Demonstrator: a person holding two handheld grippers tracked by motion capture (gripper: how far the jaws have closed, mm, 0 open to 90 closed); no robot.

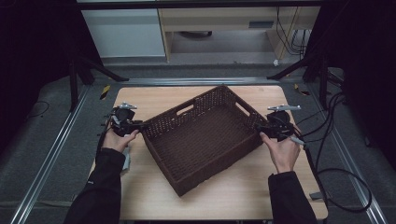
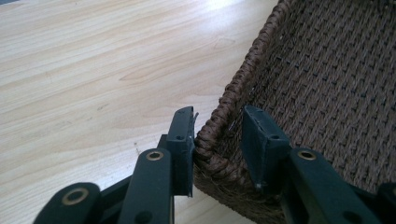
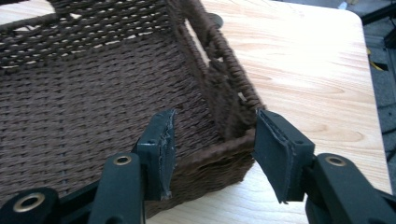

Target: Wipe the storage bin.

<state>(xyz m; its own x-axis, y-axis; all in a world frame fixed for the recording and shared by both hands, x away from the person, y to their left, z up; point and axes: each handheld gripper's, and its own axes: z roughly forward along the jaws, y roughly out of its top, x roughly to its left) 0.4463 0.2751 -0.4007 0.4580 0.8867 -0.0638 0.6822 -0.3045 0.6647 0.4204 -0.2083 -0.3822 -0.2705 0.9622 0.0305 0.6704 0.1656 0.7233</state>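
basket: a dark brown woven basket (image 1: 205, 135) sits near the middle of the counter (image 1: 243, 196), turned at an angle to its edges, with nothing inside it.
weight: it looks light for its bulk, an open weave over a thin frame.
stiffness: the walls probably give a little when squeezed, while the thick braided rim (image 2: 233, 93) looks like the firmest part.
surface feel: the rough weave should bite well on rubber pads and is not likely to slip.
where to hold: opposite corners at the rim, or the cut-out handles (image 1: 185, 110) in the short walls.
left gripper (image 2: 217, 135): its fingers straddle a corner of the rim; one pad touches the outer weave, the other stands just clear inside, so there is no firm hold yet.
right gripper (image 3: 212, 140): its fingers stand wide around the opposite corner, neither pad pressing.
counter: pale wood grain, smooth and flat, so the basket should slide easily.
room: dim, with dark curtains at the sides, metal rails, trailing cables (image 1: 336, 140) and a pale cabinet (image 1: 123, 32) beyond.
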